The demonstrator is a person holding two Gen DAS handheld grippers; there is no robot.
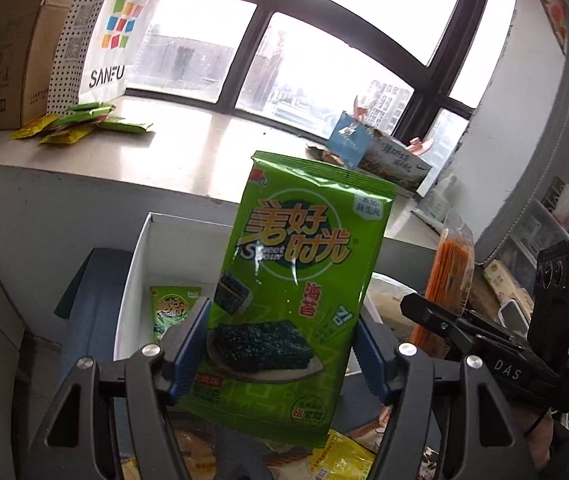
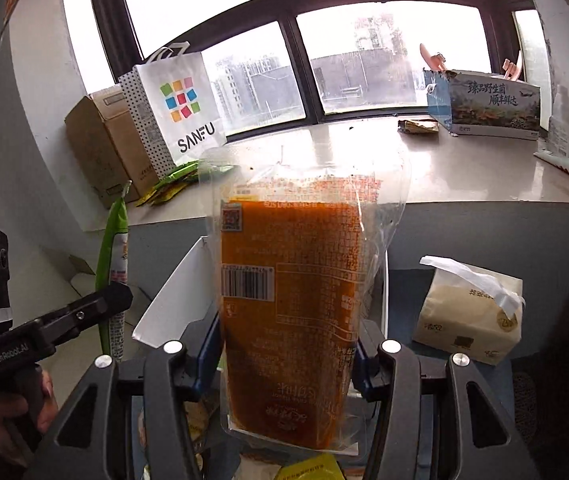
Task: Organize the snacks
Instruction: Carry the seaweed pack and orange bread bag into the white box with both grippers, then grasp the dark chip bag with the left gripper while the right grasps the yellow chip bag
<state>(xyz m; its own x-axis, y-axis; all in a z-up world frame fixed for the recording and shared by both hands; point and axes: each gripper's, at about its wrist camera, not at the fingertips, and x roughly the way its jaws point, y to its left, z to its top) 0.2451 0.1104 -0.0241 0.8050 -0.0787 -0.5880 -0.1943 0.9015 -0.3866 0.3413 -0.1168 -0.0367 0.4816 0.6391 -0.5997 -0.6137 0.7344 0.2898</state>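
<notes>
The left claw (image 1: 282,354) pinches a green seaweed packet (image 1: 300,280) by its lower edges; the packet stands upright between the fingers, long axis vertical, printed face toward the camera, top seal leaning slightly right. Below and ahead of this claw sits a white box (image 1: 140,248), open on top, with a second green packet (image 1: 172,308) lying inside. Beyond it the window ledge (image 1: 188,148) is largely bare in the middle, with loose packets (image 1: 80,122) piled at its far left. The right claw (image 2: 288,354) pinches an orange snack bag (image 2: 296,300), upright too, long axis vertical, barcode side facing the camera. A tissue pack (image 2: 472,312) lies right of it.
</notes>
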